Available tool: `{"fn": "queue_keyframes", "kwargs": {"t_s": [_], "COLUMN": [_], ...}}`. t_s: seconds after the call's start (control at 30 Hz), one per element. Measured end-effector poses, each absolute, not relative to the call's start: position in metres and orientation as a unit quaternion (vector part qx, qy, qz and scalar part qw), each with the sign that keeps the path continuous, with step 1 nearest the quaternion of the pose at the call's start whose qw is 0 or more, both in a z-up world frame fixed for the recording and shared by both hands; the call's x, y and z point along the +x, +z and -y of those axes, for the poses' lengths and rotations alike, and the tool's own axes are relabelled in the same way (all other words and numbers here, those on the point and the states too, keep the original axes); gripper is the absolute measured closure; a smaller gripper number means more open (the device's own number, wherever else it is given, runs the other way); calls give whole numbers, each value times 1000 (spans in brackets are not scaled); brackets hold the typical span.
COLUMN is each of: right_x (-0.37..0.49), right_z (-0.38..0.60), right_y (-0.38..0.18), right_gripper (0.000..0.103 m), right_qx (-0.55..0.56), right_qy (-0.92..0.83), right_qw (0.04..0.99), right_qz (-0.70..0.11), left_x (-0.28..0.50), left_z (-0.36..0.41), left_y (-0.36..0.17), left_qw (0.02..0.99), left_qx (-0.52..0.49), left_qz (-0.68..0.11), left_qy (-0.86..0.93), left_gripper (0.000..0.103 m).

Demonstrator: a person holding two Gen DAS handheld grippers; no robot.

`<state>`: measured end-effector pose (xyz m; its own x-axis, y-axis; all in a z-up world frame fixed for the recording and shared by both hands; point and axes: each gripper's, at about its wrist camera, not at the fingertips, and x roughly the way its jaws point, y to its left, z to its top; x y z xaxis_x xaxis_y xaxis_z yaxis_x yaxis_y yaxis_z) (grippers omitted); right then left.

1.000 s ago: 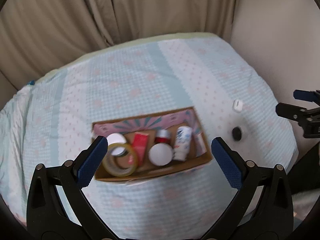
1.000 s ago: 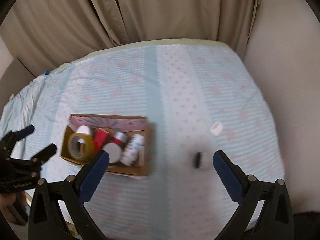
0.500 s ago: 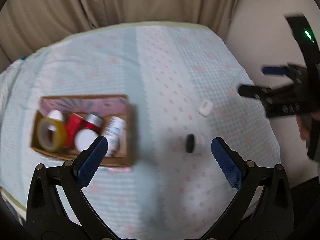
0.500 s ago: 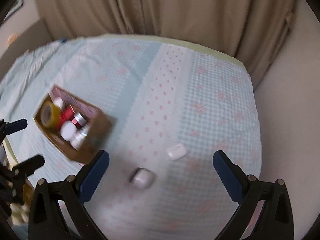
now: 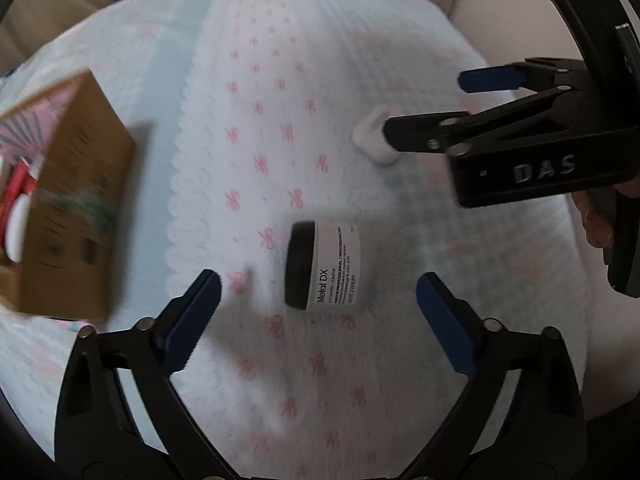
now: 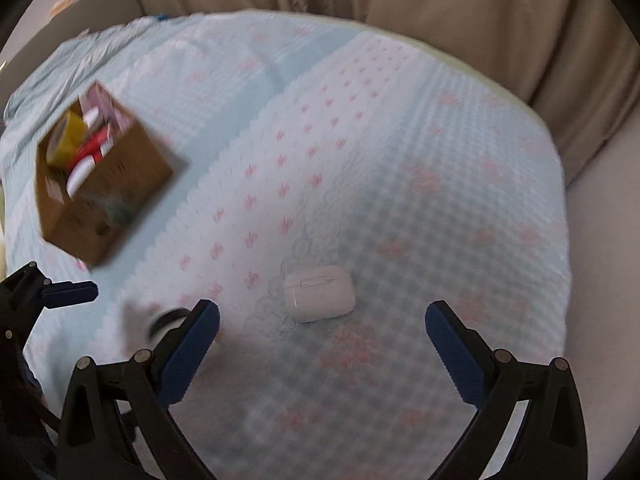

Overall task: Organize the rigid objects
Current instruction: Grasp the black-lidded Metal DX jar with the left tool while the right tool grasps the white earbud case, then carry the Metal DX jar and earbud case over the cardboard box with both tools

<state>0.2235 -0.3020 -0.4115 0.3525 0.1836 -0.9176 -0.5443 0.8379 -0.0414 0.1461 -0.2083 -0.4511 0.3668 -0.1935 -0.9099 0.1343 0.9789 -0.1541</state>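
Note:
A white jar with a black lid [image 5: 324,266] lies on its side on the patterned bedspread, just beyond my open left gripper [image 5: 318,300]. It shows blurred in the right wrist view [image 6: 160,322]. A white earbud case [image 6: 319,293] lies on the bedspread just beyond my open right gripper [image 6: 322,332]. In the left wrist view the case [image 5: 374,140] sits at one finger of the right gripper [image 5: 424,106]. A cardboard box [image 5: 76,220] holding several items stands at the left, also in the right wrist view [image 6: 104,188].
The bedspread [image 6: 360,140] covers a bed with beige curtains [image 6: 400,0] behind it. A pale wall [image 6: 600,220] borders the bed's right edge. The left gripper [image 6: 52,292] shows at the lower left in the right wrist view.
Both grippers have moved down and closer to the bed. The left one now frames the jar, the right one frames the earbud case. The box has shifted to the left of both views.

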Motion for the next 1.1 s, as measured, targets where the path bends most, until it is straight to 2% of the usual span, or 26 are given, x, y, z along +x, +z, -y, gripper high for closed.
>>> {"fn": "queue_keyframes", "kwargs": {"t_s": [0.1, 0.17, 0.3, 0.33, 0.4, 0.43, 0.47, 0.5, 0.83, 1.1], "right_x": [230, 237, 248, 250, 251, 251, 251, 250, 248, 245], "right_z": [296, 295, 296, 295, 291, 290, 287, 284, 277, 289], "right_y": [-441, -457, -477, -479, -479, -480, -479, -480, -465, -395], "right_gripper": [8, 19, 24, 29, 33, 41, 47, 47, 47, 47], "right_qx": [-187, -187, -191, -194, -202, -204, -209, -215, -195, -137], "right_qy": [230, 230, 236, 238, 245, 248, 253, 251, 228, 170], "right_qw": [796, 791, 782, 780, 779, 778, 775, 774, 783, 816], "right_qz": [-528, -535, -544, -545, -541, -540, -541, -540, -544, -536], "left_x": [154, 159, 168, 171, 174, 177, 178, 177, 175, 163], "left_z": [209, 210, 211, 211, 213, 214, 215, 218, 201, 162], "left_y": [-472, -481, -487, -488, -487, -487, -486, -482, -462, -383], "left_qw": [822, 820, 819, 819, 819, 818, 818, 817, 825, 854], "left_qx": [-30, -28, -22, -17, -3, -1, -2, 0, -7, -17], "left_qz": [-561, -565, -564, -565, -565, -565, -563, -564, -554, -510], "left_qy": [-93, -90, -100, -102, -102, -106, -114, -120, -114, -100], "left_gripper": [17, 19, 22, 25, 41, 44, 54, 56, 56, 56]}}
